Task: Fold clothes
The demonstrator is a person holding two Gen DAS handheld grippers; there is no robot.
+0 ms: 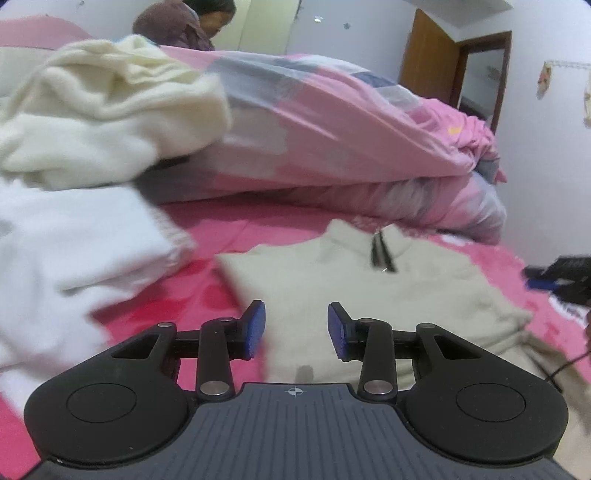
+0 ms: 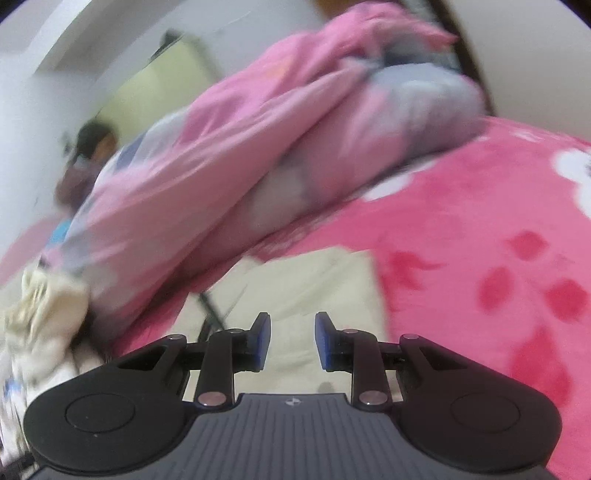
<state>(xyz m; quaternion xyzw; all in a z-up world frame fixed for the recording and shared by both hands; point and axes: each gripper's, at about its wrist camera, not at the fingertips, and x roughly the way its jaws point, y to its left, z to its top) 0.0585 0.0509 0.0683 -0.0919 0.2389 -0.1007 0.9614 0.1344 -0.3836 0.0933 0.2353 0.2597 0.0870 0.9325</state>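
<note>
A beige zip-neck sweater (image 1: pixel 369 280) lies flat on the pink bed cover, its collar pointing away from me. My left gripper (image 1: pixel 296 325) hovers over the sweater's near part, jaws open with nothing between the blue pads. In the tilted, blurred right wrist view the same beige sweater (image 2: pixel 314 280) lies under my right gripper (image 2: pixel 291 338), which is open and empty too. The right gripper's dark tip (image 1: pixel 561 280) shows at the right edge of the left wrist view.
A white garment (image 1: pixel 66 243) and a cream fluffy garment (image 1: pixel 110 107) lie at the left. A rolled pink and grey quilt (image 1: pixel 332 140) runs across the back of the bed. A person (image 1: pixel 184 22) sits beyond it. A brown door (image 1: pixel 428 62) stands behind.
</note>
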